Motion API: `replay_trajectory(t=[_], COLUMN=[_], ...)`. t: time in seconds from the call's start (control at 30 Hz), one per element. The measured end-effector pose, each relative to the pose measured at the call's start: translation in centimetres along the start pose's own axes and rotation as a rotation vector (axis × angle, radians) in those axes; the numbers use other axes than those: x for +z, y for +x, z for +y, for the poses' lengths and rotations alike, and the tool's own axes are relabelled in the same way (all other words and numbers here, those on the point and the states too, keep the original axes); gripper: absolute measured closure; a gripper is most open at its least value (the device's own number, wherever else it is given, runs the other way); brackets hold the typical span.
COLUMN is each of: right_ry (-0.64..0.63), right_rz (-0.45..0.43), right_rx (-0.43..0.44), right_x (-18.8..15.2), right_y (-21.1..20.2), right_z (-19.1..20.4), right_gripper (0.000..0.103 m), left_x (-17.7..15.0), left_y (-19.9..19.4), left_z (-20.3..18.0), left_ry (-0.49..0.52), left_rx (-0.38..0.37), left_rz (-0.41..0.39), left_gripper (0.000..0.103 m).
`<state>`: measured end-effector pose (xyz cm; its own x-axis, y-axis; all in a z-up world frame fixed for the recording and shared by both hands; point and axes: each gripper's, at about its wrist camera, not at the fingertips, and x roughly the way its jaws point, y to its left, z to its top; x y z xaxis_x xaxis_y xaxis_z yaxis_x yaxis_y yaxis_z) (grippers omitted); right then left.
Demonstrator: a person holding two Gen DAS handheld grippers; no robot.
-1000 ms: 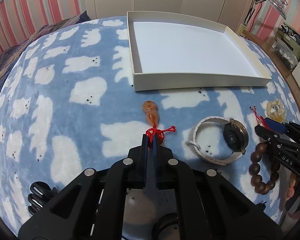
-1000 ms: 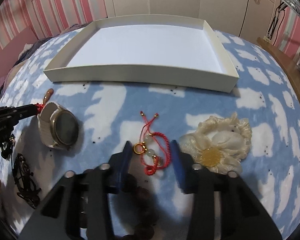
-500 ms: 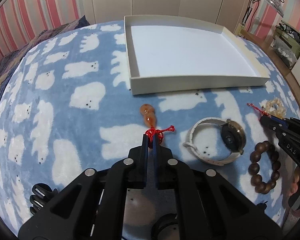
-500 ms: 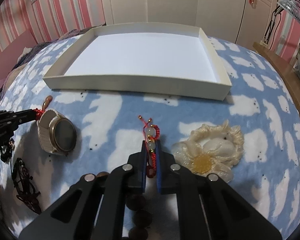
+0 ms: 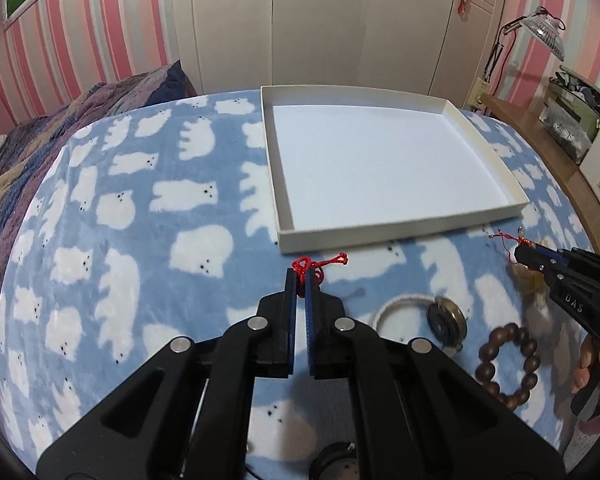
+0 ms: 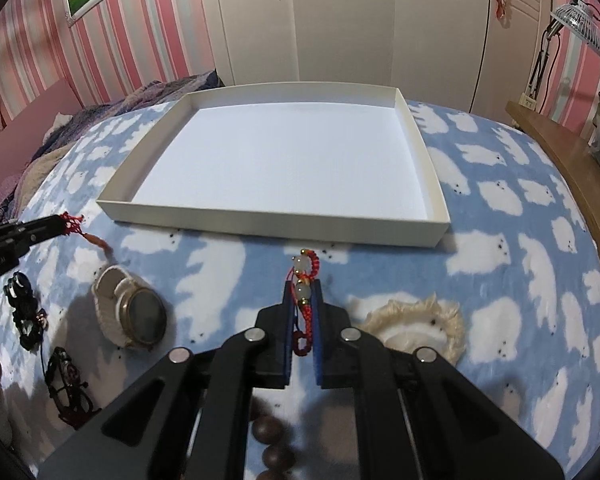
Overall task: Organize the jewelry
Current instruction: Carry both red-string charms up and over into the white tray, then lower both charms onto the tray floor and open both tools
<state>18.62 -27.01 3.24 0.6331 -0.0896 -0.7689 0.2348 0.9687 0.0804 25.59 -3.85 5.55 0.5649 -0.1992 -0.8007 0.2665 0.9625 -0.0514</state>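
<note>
Blue bear-print blanket [image 6: 520,208] on bed, white tray [image 6: 276,224], pink-striped walls, left gripper [image 5: 299,276] jaws clamped on red-corded pendant [image 5: 318,266], right gripper [image 6: 303,300] jaws clamped on red beaded bracelet [image 6: 306,280].

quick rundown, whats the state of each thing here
left gripper: shut on the red cord pendant, lifted off the blanket
right gripper: shut on the red bead bracelet, lifted
white tray: nothing in it
watch: lying on the blanket, on its side
wooden bead bracelet: lying on the blanket
cream flower scrunchie: lying on the blanket
</note>
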Motion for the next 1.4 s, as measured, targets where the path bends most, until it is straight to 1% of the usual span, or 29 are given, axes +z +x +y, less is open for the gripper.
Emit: replay_trajectory(t=[0.13, 0.33, 0.47, 0.6, 0.73, 0.9, 0.97, 1.07, 1.23, 1.33, 1.4], right_ry=[0.006, 0.023, 0.024, 0.029, 0.036, 0.046, 0.052, 0.072, 0.08, 0.108, 0.107], right_rz=[0.001, 0.003, -0.022, -0.029, -0.025, -0.029, -0.024, 0.001, 0.053, 0.077, 0.074], right_rx=[-0.012, 0.002, 0.012, 0.021, 0.01, 0.001, 0.013, 0.062, 0.072, 0.091, 0.073], right_x=[0.6, 1.8, 2.9, 4.8, 7.4, 11.0, 12.5, 15.0, 17.6, 18.9, 19.5], right_y=[0.6, 1.1, 0.4, 0.5, 2.0, 4.9, 6.3, 9.2, 13.5, 16.0, 16.8], right_z=[-0.3, -0.6, -0.3, -0.2, -0.2, -0.2, -0.1, 0.2, 1.4, 2.0, 2.5], right_gripper=[0.096, 0.096, 0.096, 0.096, 0.096, 0.096, 0.096, 0.096, 0.096, 0.096, 0.096], left_x=[1.1, 2.3, 3.4, 5.2, 7.9, 11.0, 12.3, 14.5, 17.7, 18.8, 19.3], left_y=[0.0, -1.2, -2.9, -2.7, -0.6, 4.4, 6.5, 9.2, 12.6, 14.3, 15.5], left_z=[-0.5, -2.1, -2.7, -3.0, -2.9, -2.5, -2.1, -1.4, -0.4, 0.1, 0.6], left_ry=[0.01, 0.033, 0.041, 0.026, 0.004, -0.031, -0.049, -0.056, -0.071, -0.07, -0.079], left_rx=[0.018, 0.011, -0.006, -0.03, -0.064, -0.054, -0.046, -0.023, -0.001, 0.03, 0.038], left_rz=[-0.012, -0.034, -0.067, -0.063, -0.035, -0.007, 0.0, 0.011, 0.027, 0.034, 0.044], left_gripper=[0.101, 0.101, 0.101, 0.101, 0.101, 0.101, 0.101, 0.101, 0.101, 0.101, 0.101])
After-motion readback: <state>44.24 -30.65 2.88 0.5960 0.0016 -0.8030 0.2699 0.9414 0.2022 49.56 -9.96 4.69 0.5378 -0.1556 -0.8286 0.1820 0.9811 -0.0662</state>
